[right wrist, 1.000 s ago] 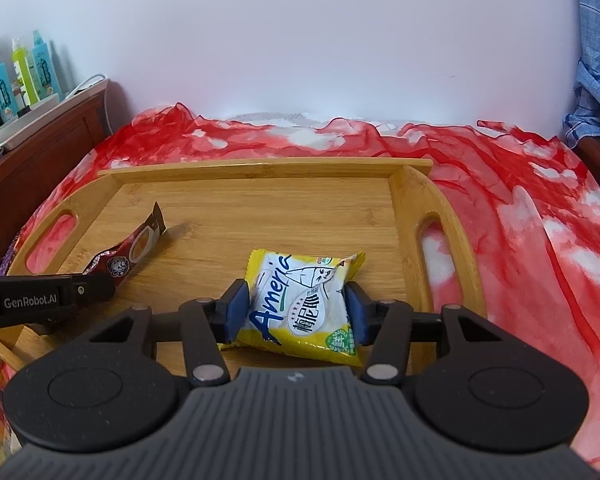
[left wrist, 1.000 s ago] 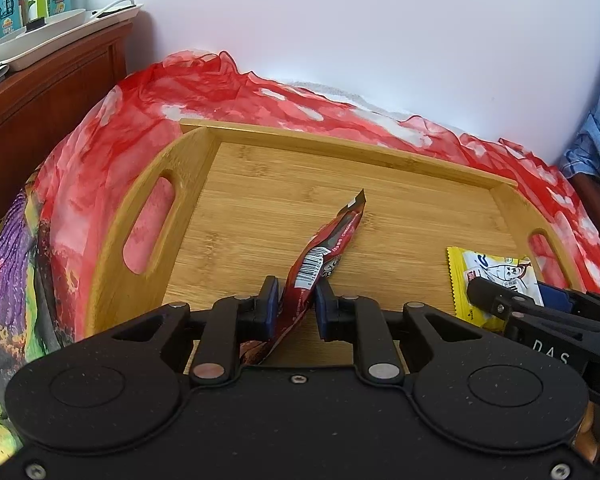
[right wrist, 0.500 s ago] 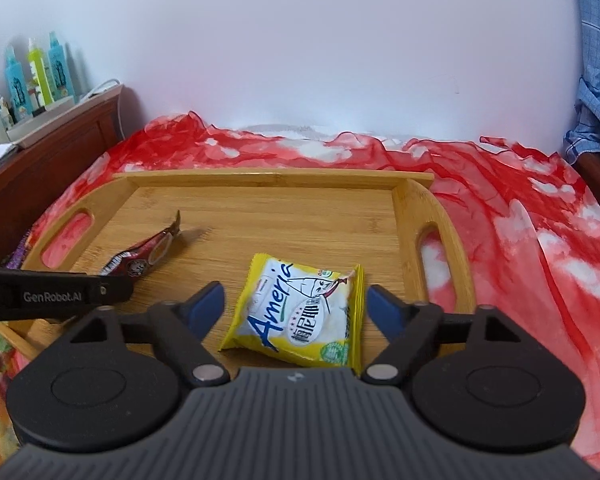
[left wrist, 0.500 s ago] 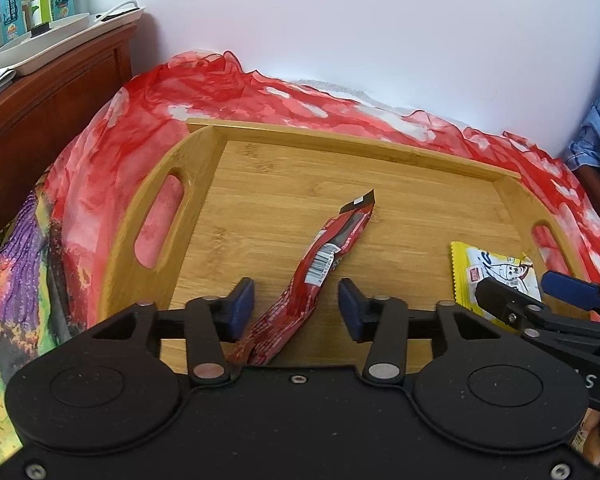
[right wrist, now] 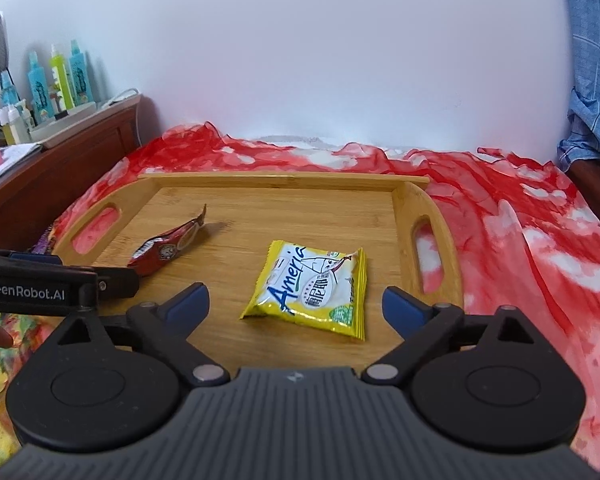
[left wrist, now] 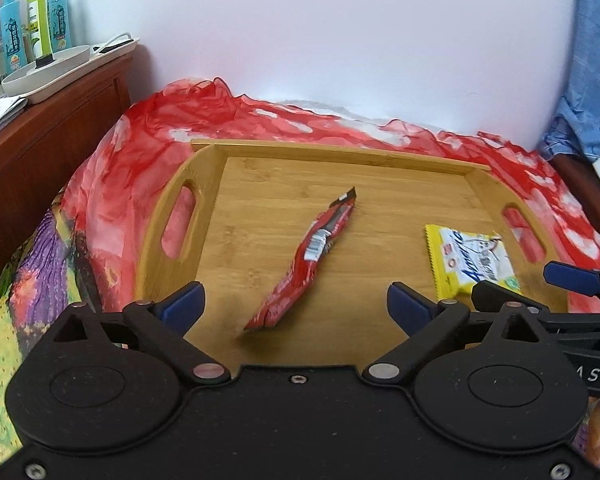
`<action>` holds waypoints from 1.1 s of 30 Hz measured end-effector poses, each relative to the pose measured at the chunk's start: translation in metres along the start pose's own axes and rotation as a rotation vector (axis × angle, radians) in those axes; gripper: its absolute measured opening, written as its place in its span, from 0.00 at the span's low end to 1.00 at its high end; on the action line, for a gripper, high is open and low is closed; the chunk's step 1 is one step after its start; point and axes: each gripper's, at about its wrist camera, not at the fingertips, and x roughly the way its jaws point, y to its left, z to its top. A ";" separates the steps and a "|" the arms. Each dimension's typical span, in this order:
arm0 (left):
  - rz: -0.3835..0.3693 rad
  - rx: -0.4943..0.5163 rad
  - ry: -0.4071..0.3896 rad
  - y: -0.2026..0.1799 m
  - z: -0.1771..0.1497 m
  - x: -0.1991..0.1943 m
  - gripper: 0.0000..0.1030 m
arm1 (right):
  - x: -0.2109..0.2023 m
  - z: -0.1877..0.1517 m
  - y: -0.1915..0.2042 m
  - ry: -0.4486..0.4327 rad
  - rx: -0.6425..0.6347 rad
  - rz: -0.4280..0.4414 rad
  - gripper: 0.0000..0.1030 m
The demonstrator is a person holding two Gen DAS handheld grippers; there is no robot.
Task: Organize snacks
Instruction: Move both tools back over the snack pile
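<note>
Nearest the left wrist camera, the left gripper (left wrist: pixel 294 304) has just been opening and now stands wide, its blue pads well clear of the red snack packet (left wrist: pixel 306 262), which a second ago was pinched between them. The packet lies loose on the wooden tray (left wrist: pixel 340 152), running slantwise from the near edge toward the middle, its far tip lifted a little off the wood. It is a long, narrow, crinkled foil sleeve, red with a white barcode patch.

The right gripper (right wrist: pixel 296 304) tells the same story: its jaws have just been opening and are now spread fully, holding nothing. The yellow snack bag (right wrist: pixel 314 290) that sat between its pads earlier rests flat on the tray's right half, near the right handle slot. It is a squarish, puffed pillow bag, yellow with blue lettering and a white centre, and sits slightly askew.

Both views show more of the tray than half a second ago, so both grippers appear to be backing away. My reading is that both snacks are delivered, well apart from each other, and this pair of placements is done; whether more snacks wait elsewhere cannot be told.

Farther off, the tray sits on a red patterned cloth (right wrist: pixel 520 220) over a bed.
</note>
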 end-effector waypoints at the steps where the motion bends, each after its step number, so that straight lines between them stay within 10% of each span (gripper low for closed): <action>1: -0.004 0.001 -0.003 0.000 -0.002 -0.003 0.97 | -0.004 -0.002 0.000 -0.008 -0.002 0.002 0.99; 19: -0.117 0.014 -0.122 0.011 -0.053 -0.069 1.00 | -0.068 -0.050 0.002 -0.125 -0.010 -0.061 1.00; 33: -0.066 0.079 -0.179 0.022 -0.107 -0.089 1.00 | -0.094 -0.105 0.016 -0.100 -0.029 -0.136 1.00</action>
